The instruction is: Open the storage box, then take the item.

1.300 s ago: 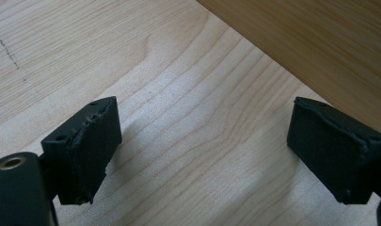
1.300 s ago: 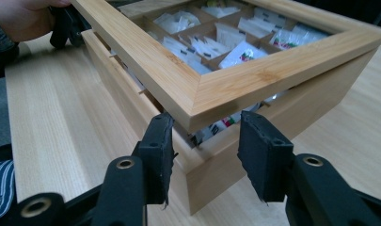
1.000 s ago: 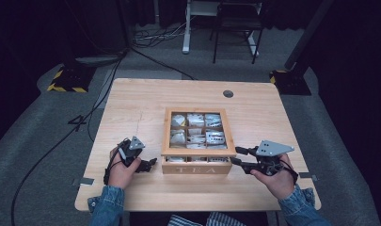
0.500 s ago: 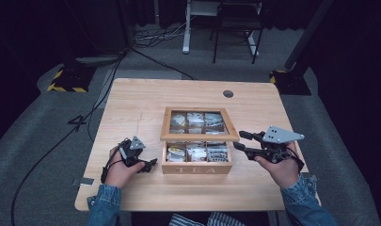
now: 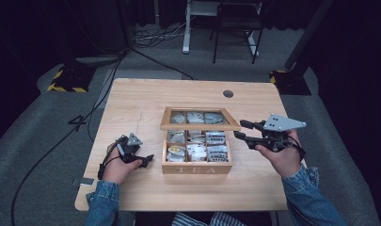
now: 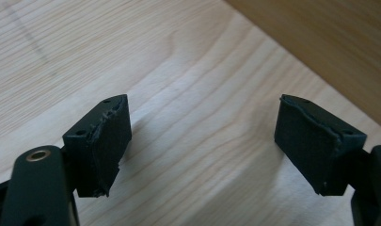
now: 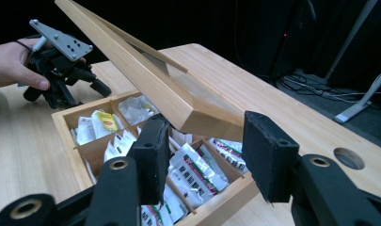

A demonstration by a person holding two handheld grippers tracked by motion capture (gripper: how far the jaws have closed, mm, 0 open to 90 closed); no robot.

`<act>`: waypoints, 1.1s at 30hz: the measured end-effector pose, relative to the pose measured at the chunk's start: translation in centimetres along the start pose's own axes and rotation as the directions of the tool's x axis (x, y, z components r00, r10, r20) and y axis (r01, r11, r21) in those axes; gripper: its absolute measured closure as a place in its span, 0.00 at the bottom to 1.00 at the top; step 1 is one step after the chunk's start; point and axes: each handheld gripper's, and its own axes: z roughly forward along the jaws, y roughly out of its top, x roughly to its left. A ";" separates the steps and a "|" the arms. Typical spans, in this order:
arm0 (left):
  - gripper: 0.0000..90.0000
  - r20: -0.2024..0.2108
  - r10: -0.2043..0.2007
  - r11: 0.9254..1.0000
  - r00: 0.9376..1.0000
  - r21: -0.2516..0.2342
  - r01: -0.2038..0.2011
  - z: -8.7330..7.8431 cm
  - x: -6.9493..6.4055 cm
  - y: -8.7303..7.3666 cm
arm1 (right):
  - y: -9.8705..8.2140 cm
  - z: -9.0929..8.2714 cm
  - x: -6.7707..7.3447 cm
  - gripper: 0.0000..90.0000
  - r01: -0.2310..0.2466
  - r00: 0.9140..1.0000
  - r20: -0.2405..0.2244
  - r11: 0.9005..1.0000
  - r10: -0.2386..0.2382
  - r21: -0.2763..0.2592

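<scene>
A wooden tea box [image 5: 196, 168] marked TEA stands at mid table with several tea bags [image 5: 197, 150] in its compartments. Its glass-paned lid [image 5: 200, 125] is tilted up, hinged at the far side. My right gripper [image 5: 242, 130] is shut on the lid's front right corner and holds it up. In the right gripper view the lid [image 7: 146, 80] slants between the pads of the right gripper [image 7: 202, 146], above the tea bags [image 7: 197, 172]. My left gripper [image 5: 148, 160] rests on the table left of the box. Its jaws have just been closing a little, and the left gripper [image 6: 202, 141] is open on bare wood.
The box's side wall [image 6: 329, 52] lies close ahead of the left jaws. A round cable hole [image 5: 228, 93] sits at the table's far right. Cables and a chair's legs [image 5: 235, 42] are on the floor beyond the table. The left gripper [image 7: 84, 94] shows across the box.
The right hand has risen and swung the lid higher, baring more of the tea bags. The left hand has stayed in place.
</scene>
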 end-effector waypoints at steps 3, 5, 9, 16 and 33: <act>0.23 0.008 -0.007 1.000 1.000 -0.004 0.007 0.1 0.1 0.1 | 0.5 0.2 -0.1 0.59 0.009 1.000 0.003 1.000 -0.009 0.005; 0.23 -0.002 -0.002 1.000 1.000 -0.007 0.002 0.2 0.3 0.1 | 0.8 0.4 -0.3 0.59 0.012 1.000 0.003 1.000 -0.012 0.005; 0.22 -0.002 -0.010 1.000 1.000 -0.024 0.010 0.5 0.5 0.2 | 1.6 0.9 -0.8 0.59 -0.008 1.000 -0.008 1.000 0.008 0.005; 0.22 -0.010 -0.016 0.998 1.000 -0.056 0.015 0.7 0.8 0.0 | 2.6 1.2 -1.5 0.59 -0.015 1.000 -0.006 1.000 0.015 0.000; 0.34 -0.004 -0.031 0.999 1.000 -0.039 0.031 0.2 1.1 0.2 | 4.0 1.8 -3.1 0.59 -0.076 0.997 -0.012 0.997 0.076 -0.009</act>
